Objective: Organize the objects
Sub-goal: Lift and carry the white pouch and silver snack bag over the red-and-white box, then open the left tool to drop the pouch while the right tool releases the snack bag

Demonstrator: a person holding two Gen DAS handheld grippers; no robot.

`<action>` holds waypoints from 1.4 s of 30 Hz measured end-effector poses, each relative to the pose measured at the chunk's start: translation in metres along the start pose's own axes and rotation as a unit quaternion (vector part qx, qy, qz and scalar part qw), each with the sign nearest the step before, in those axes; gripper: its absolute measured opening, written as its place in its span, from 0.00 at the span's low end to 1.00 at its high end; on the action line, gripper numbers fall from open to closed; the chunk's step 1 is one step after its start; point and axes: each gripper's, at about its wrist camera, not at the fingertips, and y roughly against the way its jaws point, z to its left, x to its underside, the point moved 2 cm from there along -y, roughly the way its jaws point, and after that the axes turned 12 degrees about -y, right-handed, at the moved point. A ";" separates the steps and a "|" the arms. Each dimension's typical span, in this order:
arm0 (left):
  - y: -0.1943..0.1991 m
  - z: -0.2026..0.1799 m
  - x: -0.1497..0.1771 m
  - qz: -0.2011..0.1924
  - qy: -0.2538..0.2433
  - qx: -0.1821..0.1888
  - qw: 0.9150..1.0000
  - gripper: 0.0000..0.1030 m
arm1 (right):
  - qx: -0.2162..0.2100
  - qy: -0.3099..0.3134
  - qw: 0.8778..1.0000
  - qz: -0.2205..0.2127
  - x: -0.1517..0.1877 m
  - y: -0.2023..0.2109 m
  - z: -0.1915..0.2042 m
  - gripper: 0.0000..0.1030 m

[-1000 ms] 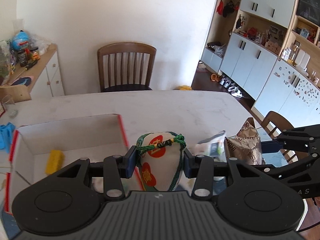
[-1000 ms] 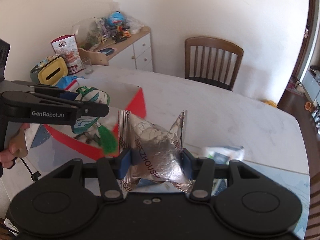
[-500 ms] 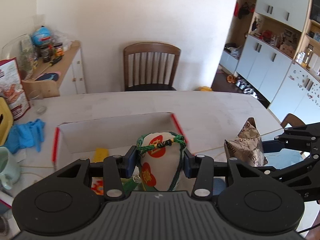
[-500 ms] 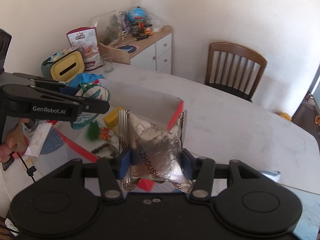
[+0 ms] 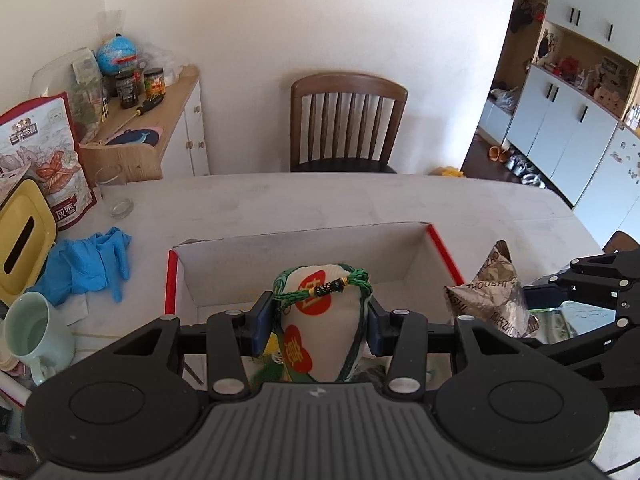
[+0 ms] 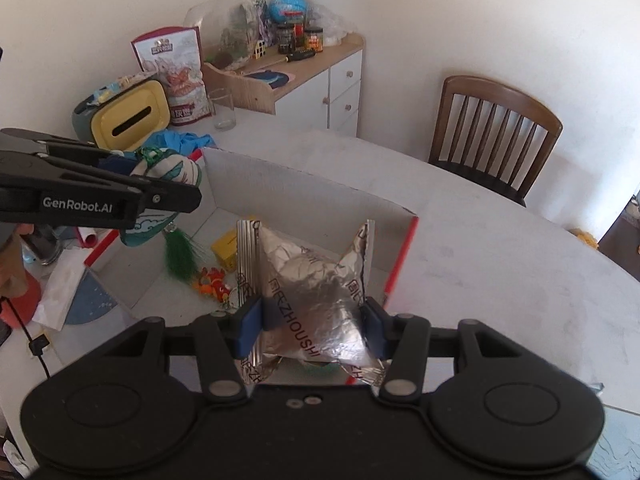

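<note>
My left gripper (image 5: 318,326) is shut on a white cloth pouch (image 5: 320,320) with red patches, a green cord and a green tassel (image 6: 180,254). It hangs over the open white box with red edges (image 5: 304,256). My right gripper (image 6: 310,330) is shut on a crinkled silver foil snack bag (image 6: 316,300), held above the box's right end (image 6: 400,256). The foil bag (image 5: 492,296) shows to the right of the box in the left wrist view. Inside the box lie a yellow block (image 6: 226,248) and a small orange toy (image 6: 210,284).
Left of the box lie blue gloves (image 5: 90,262), a pale green mug (image 5: 34,336), a glass (image 5: 112,192), a yellow tissue box (image 5: 22,244) and a red snack bag (image 5: 48,160). A wooden chair (image 5: 348,120) stands behind the table. A cluttered sideboard (image 6: 296,68) is at the back left.
Both grippers have swung left with their loads. The pouch and the foil bag now hang over the box, which has shifted from left to centre in the views.
</note>
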 end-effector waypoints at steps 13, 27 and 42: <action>-0.073 0.022 0.020 0.072 0.004 0.005 0.997 0.43 | -0.003 0.024 0.999 0.040 -0.001 -0.053 0.029 0.50; -0.098 0.023 0.044 0.109 -0.003 0.016 0.994 0.44 | 0.005 0.045 0.996 0.083 0.012 -0.086 0.037 0.50; -0.097 0.016 0.049 0.110 -0.014 0.008 0.994 0.58 | 0.008 0.042 0.996 0.081 0.016 -0.091 0.034 0.57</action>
